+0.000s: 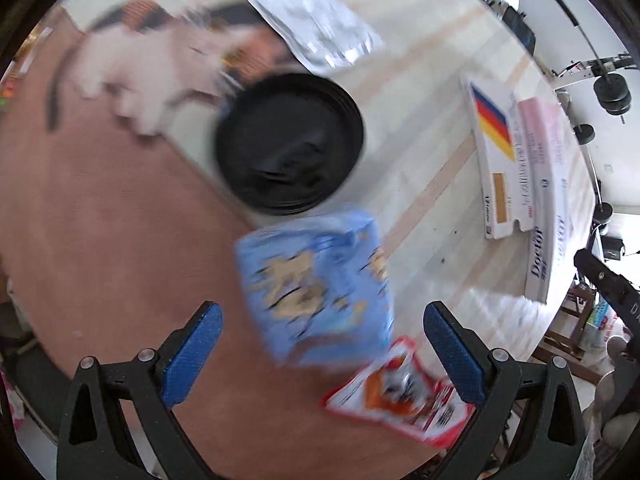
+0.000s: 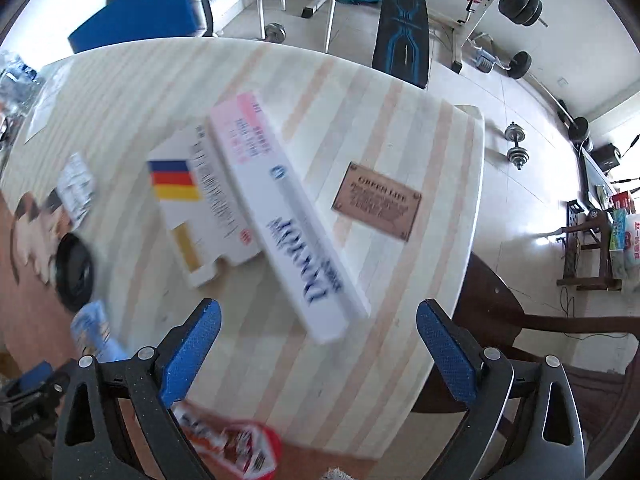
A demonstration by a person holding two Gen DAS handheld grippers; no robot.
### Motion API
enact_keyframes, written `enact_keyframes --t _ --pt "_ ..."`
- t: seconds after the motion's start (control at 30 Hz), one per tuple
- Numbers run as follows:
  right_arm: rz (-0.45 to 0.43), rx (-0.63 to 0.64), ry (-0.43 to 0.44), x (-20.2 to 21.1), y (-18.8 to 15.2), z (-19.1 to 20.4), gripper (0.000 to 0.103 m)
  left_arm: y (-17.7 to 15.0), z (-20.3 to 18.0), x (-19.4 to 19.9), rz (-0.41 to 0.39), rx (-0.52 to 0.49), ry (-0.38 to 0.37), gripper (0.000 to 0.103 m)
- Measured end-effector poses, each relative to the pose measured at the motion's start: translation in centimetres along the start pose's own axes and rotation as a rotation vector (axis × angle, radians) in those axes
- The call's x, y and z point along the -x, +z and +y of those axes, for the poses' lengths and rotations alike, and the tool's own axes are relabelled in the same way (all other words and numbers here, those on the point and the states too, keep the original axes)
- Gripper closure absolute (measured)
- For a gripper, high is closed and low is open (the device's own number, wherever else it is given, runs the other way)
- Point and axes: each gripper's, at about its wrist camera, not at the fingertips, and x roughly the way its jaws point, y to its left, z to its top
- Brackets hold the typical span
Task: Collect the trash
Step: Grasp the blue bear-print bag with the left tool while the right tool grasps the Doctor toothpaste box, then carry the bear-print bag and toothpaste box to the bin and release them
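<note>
Both grippers hang above the counter (image 2: 400, 184) with their fingers spread wide and nothing between them. The left gripper (image 1: 322, 316) sits over a blue packet (image 1: 316, 288) with a red wrapper (image 1: 400, 396) just beside it, near the counter's edge; a black bowl (image 1: 290, 144) and a silver pouch (image 1: 316, 28) lie farther off. The right gripper (image 2: 318, 314) faces a long white box (image 2: 288, 224) that rests across a flat carton (image 2: 200, 204).

Both views are smeared, which suggests fast motion. At that pace the left fingers could close on the blue packet off-centre and nudge the red wrapper off the edge. The thin packet may also crumple and slip free. On the right, grabbing the long box by one end could tip it and drag the carton along.
</note>
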Motion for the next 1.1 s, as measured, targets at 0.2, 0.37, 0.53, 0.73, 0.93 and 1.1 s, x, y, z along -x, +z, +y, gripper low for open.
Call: enact_keyframes --t 0.2,0.37,0.53,0.73,0.93,1.1 --pt "0.052 0.049 0.045 -4.8 3.0 1.2 0.014 1.6 -0.2 -2.1 0.011 0.039 0.023 0.026" --pt "0.080 0.021 0.086 -5.6 2.2 1.4 0.043 1.6 -0.5 -2.0 -0.003 -0.011 0.060 0.026" --pt "0.201 -0.060 0.142 -5.3 -2.9 -0.2 0.043 0.6 -0.7 -2.2 -0.019 -0.075 0.118 0.026" --pt "0.127 0.041 0.029 -5.3 -4.3 1.4 0.042 0.1 -1.5 -2.2 -0.039 -0.111 0.140 0.026" --pt "0.091 0.011 0.010 -6.2 -3.7 2.2 0.048 -1.2 -1.7 -2.1 -0.063 -0.124 0.142 0.045" --pt "0.065 -0.018 0.012 -5.3 -4.5 1.8 0.050 -1.8 -0.5 0.5 -0.101 -0.140 0.131 0.047"
